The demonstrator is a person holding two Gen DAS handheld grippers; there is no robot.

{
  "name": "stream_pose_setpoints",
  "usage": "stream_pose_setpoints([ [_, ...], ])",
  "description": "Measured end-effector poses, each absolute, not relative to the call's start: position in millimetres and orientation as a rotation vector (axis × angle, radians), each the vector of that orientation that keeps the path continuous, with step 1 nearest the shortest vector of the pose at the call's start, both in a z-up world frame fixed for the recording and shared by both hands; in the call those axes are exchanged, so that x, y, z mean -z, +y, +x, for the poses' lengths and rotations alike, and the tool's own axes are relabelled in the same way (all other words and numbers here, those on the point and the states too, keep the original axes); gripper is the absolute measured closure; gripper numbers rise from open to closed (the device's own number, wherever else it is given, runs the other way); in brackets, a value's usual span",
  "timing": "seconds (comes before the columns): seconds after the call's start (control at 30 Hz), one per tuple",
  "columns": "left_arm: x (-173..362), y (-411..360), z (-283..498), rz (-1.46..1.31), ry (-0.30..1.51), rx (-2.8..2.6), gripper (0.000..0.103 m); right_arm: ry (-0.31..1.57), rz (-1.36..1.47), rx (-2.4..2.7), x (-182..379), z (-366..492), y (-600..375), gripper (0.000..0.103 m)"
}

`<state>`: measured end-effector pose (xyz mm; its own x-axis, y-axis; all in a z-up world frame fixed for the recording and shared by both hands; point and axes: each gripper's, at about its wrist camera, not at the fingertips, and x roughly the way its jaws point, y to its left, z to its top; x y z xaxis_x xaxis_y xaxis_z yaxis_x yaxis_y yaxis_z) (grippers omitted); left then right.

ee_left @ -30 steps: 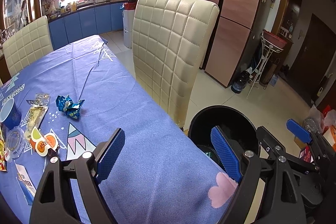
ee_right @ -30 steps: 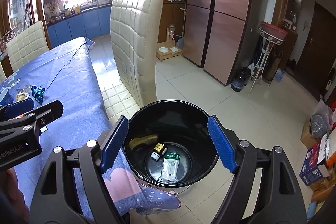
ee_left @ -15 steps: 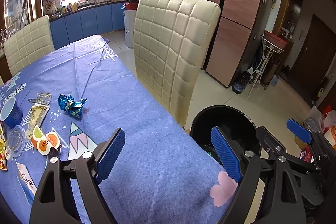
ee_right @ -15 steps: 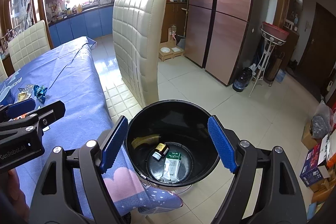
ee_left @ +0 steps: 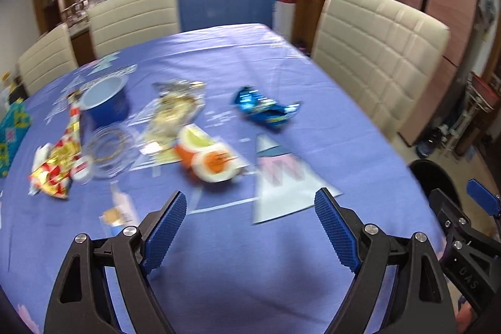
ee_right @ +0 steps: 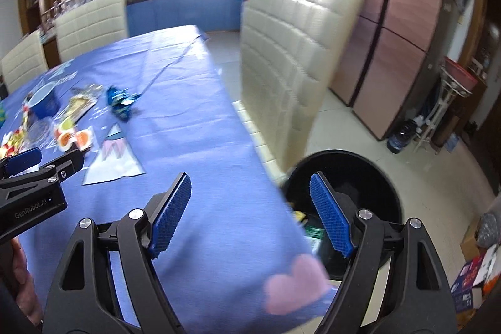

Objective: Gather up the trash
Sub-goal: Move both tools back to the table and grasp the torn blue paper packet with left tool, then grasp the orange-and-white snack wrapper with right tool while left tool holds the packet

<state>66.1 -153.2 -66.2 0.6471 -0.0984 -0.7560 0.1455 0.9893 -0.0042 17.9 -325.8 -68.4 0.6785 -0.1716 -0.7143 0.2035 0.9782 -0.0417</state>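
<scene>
Trash lies on the blue tablecloth (ee_left: 238, 271): a crumpled blue wrapper (ee_left: 266, 110), an orange and white wrapper (ee_left: 209, 157), a gold and red wrapper (ee_left: 56, 165), a clear lid (ee_left: 106, 151) and a blue cup (ee_left: 105, 102). My left gripper (ee_left: 250, 227) is open and empty, over the cloth short of the trash. My right gripper (ee_right: 250, 208) is open and empty at the table's right edge, beside the black bin (ee_right: 350, 177). The blue wrapper also shows in the right wrist view (ee_right: 120, 100).
Cream chairs stand around the table: one at the right (ee_left: 382, 58), two at the far side (ee_left: 134, 14). The bin (ee_left: 435, 180) sits on the tiled floor by the table corner and holds some trash. Boxes (ee_right: 476, 277) lie on the floor at the right.
Both grippers have swung left, away from the bin and toward the table. The trash pile now sits ahead of the left gripper. Both stay open.
</scene>
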Motion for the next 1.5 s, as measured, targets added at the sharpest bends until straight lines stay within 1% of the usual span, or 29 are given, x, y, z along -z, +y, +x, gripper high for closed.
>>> stream_pose_setpoints([
  [0.23, 84.6, -86.2, 64.9, 0.037, 0.907, 0.007, 0.021, 0.836, -0.01, 0.053, 84.5, 48.4, -251.9, 0.025],
  [0.4, 109.6, -64.6, 72.7, 0.004, 0.987, 0.013, 0.021, 0.852, -0.043, 0.013, 89.5, 61.9, -218.8, 0.025],
  [0.5, 113.2, -57.7, 75.5, 0.004, 0.99, 0.015, 0.021, 0.862, -0.055, -0.001, 90.7, 70.1, -206.8, 0.025],
  [0.53, 112.5, -54.6, 76.3, -0.009, 0.993, 0.021, 0.024, 0.868, -0.051, -0.009, 90.3, 71.0, -206.5, 0.025],
  [0.57, 111.2, -50.5, 76.4, -0.015, 0.986, 0.015, 0.038, 0.874, -0.043, -0.021, 90.6, 73.7, -205.7, 0.025],
  [0.6, 109.5, -46.8, 77.2, -0.013, 0.978, 0.0, 0.049, 0.879, -0.028, -0.042, 90.9, 76.9, -203.1, 0.025],
  [0.63, 107.9, -40.7, 79.1, -0.012, 0.974, -0.015, 0.067, 0.883, -0.016, -0.06, 90.9, 80.2, -201.6, 0.024],
  [0.67, 107.2, -33.7, 82.1, -0.031, 0.978, -0.009, 0.071, 0.89, -0.002, -0.083, 91.4, 84.4, -199.0, 0.023],
  [0.73, 105.4, -21.6, 85.7, -0.062, 0.978, -0.008, 0.071, 0.895, 0.022, -0.124, 92.7, 92.1, -191.9, 0.018],
  [0.97, 97.5, 6.4, 97.9, -0.097, 0.935, -0.05, 0.072, 0.908, -0.023, -0.17, 99.5, 122.2, -155.0, 0.016],
  [1.0, 96.3, 7.6, 98.6, -0.094, 0.928, -0.054, 0.072, 0.911, -0.027, -0.176, 100.8, 125.2, -152.1, 0.02],
  [1.03, 95.4, 8.1, 99.5, -0.091, 0.923, -0.057, 0.072, 0.915, -0.035, -0.179, 102.5, 128.3, -148.8, 0.034],
  [1.07, 94.9, 8.2, 100.2, -0.089, 0.919, -0.059, 0.072, 0.928, -0.047, -0.18, 104.9, 131.1, -147.0, 0.044],
  [1.1, 94.6, 8.2, 100.7, -0.088, 0.918, -0.06, 0.072, 0.943, -0.058, -0.182, 108.2, 132.8, -144.9, 0.065],
  [1.2, 95.0, 4.4, 102.0, -0.083, 0.92, -0.05, 0.072, 0.917, -0.087, -0.163, 106.4, 125.4, -145.8, 0.083],
  [1.3, 94.0, -4.8, 100.6, -0.069, 0.916, -0.035, 0.072, 0.9, -0.074, -0.165, 101.5, 115.3, -155.5, 0.084],
  [1.47, 89.4, -26.5, 95.9, -0.056, 0.912, -0.006, 0.072, 0.869, -0.056, -0.146, 91.8, 96.1, -181.0, 0.09],
  [1.5, 87.7, -29.6, 94.7, -0.055, 0.908, -0.004, 0.072, 0.865, -0.053, -0.144, 89.6, 91.8, -186.4, 0.093],
])
